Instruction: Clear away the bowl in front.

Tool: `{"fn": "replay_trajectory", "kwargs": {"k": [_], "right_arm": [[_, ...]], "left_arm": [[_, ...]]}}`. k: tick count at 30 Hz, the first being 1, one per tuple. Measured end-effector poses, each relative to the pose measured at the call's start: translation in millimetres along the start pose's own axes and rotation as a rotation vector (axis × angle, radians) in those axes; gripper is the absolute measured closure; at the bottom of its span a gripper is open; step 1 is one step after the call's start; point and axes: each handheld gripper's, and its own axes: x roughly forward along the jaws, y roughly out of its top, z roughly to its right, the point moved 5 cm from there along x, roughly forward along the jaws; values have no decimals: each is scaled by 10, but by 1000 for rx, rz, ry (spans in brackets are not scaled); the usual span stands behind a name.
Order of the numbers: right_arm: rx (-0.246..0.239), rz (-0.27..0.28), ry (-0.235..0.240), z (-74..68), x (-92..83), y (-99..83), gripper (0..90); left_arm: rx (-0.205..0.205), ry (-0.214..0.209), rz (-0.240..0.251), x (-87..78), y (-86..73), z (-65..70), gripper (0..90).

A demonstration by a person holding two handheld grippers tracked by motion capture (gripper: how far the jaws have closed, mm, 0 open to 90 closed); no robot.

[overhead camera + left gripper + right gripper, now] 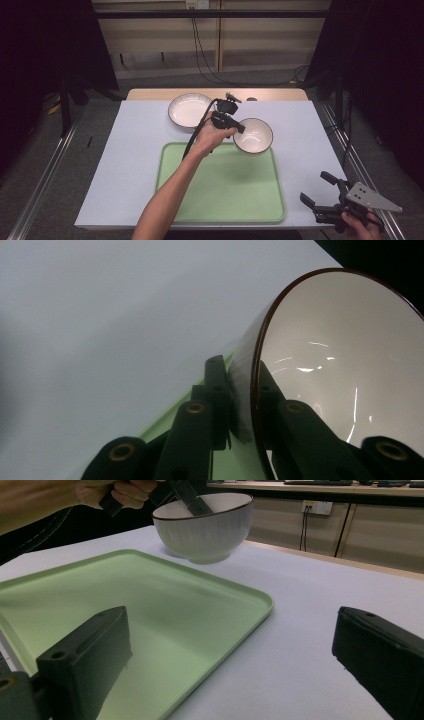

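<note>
Jaws of the left gripper [239,127] pinched the bowl [253,135] rim above the tray [220,200] edge; the right gripper [314,189] gaped empty.

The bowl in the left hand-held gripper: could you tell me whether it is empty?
Empty. The bowl shows a bare white inside in the high view, and the left hand-held gripper clamps its rim.

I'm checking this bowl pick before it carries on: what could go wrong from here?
The left hand-held gripper pinches the bowl by one spot on its rim, so it may tip or slip free. Held just off the table near the tray edge, it may clip that edge. The plate sits close behind.
</note>
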Motion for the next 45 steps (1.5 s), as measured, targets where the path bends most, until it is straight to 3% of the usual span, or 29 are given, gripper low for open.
{"fn": "replay_trajectory", "kwargs": {"k": [14,15,17,32,34,37,38,41,43,45], "right_arm": [[1,0,-3,4,0,-1,21],[2,-2,-5,5,-2,-2,21],[1,1,-3,3,0,-1,21],[2,-2,-1,6,-2,-5,21],[1,-2,-2,6,-1,-5,21],[1,-2,-2,5,-3,-5,21],[6,-1,1,2,-7,-4,21],[4,-3,0,6,-4,-6,21],[1,-7,-3,6,-3,-7,21],[0,-5,-3,4,-2,-5,21]], "left_arm": [[4,-11,-45,300,-34,82,825],[-15,-12,-36,329,-33,94,825],[-6,-14,-49,357,-42,79,825],[-49,0,-78,634,-130,20,825],[-34,0,-97,666,-150,4,825],[-59,12,-80,717,-152,-7,824],[-60,-6,-88,715,-156,-24,823],[-80,-4,-71,751,-158,-40,824],[-50,-8,-89,735,-168,-52,824],[-52,2,-75,738,-168,-39,823]]}}
